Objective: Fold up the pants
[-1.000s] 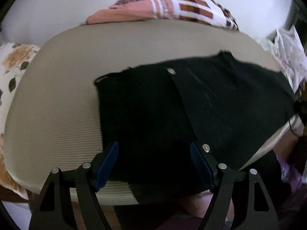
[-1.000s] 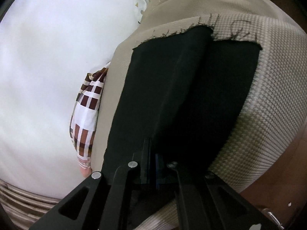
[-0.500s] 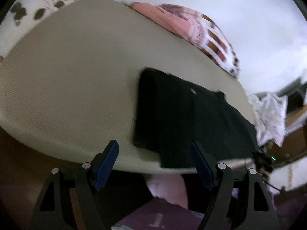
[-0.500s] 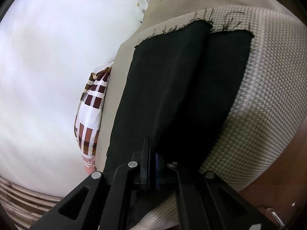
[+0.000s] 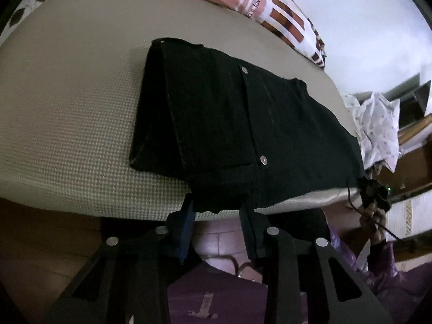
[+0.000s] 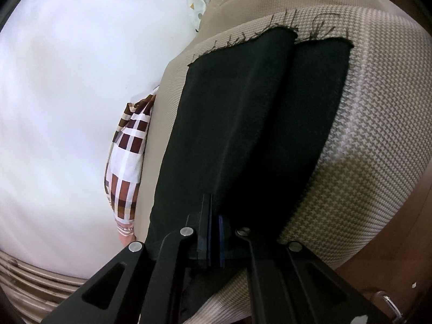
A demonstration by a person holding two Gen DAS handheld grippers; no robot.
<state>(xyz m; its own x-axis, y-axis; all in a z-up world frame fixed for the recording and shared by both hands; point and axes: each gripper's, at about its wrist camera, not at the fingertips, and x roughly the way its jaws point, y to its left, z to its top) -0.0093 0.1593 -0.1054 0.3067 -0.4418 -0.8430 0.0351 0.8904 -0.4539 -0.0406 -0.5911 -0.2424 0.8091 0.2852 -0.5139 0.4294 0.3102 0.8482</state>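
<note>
Black pants [image 5: 229, 124] lie folded lengthwise on a beige textured bed [image 5: 75, 113], with metal rivets on the pocket. In the left wrist view my left gripper [image 5: 218, 216] stands partly closed around the near waist edge that hangs over the bed's edge; its blue-padded fingers [image 5: 186, 229] flank the cloth with a gap still between them. In the right wrist view the pants [image 6: 243, 124] run away to frayed hems, and my right gripper [image 6: 214, 232] is shut on their near edge.
A pink and brown checked cloth [image 5: 280, 16] lies along the far side of the bed, also in the right wrist view [image 6: 127, 167]. A white patterned pillow [image 5: 378, 129] sits at the right. A person in purple [image 5: 216, 297] is below the bed edge.
My left gripper has moved in to the pants' near edge and its fingers have narrowed around the cloth. My right gripper stays shut on the pants and has barely moved.
</note>
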